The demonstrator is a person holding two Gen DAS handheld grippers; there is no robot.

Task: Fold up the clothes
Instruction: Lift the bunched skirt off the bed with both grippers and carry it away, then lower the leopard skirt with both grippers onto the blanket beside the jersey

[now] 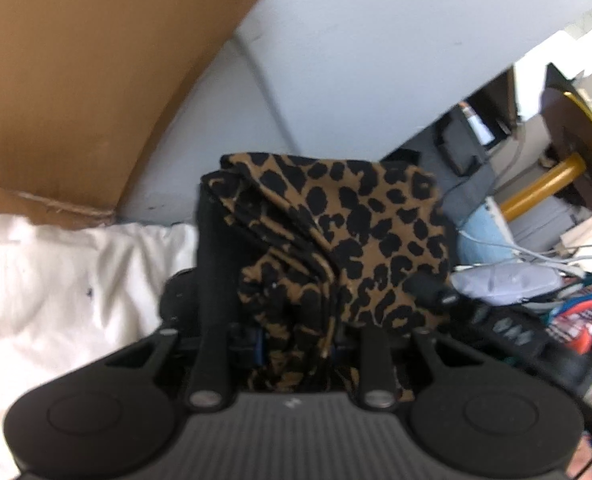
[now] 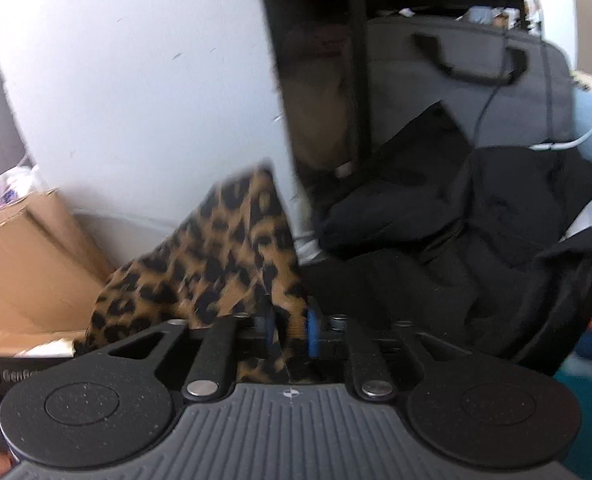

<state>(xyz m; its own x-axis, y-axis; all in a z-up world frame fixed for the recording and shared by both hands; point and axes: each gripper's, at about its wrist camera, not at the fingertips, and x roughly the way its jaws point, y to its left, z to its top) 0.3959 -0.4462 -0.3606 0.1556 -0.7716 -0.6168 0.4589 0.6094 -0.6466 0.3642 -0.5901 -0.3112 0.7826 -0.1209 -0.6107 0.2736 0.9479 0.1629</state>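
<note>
Leopard garment point(image 1: 335, 240) pinched by both hand-held grippers point(image 1: 296, 344) point(image 2: 290, 330); cardboard box point(image 2: 20, 272) left.

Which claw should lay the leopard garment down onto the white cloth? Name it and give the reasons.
Probably left. The left claw is shut on the leopard garment with the white cloth directly beside it. The right claw also grips the garment, but faces a black clothes pile.
</note>
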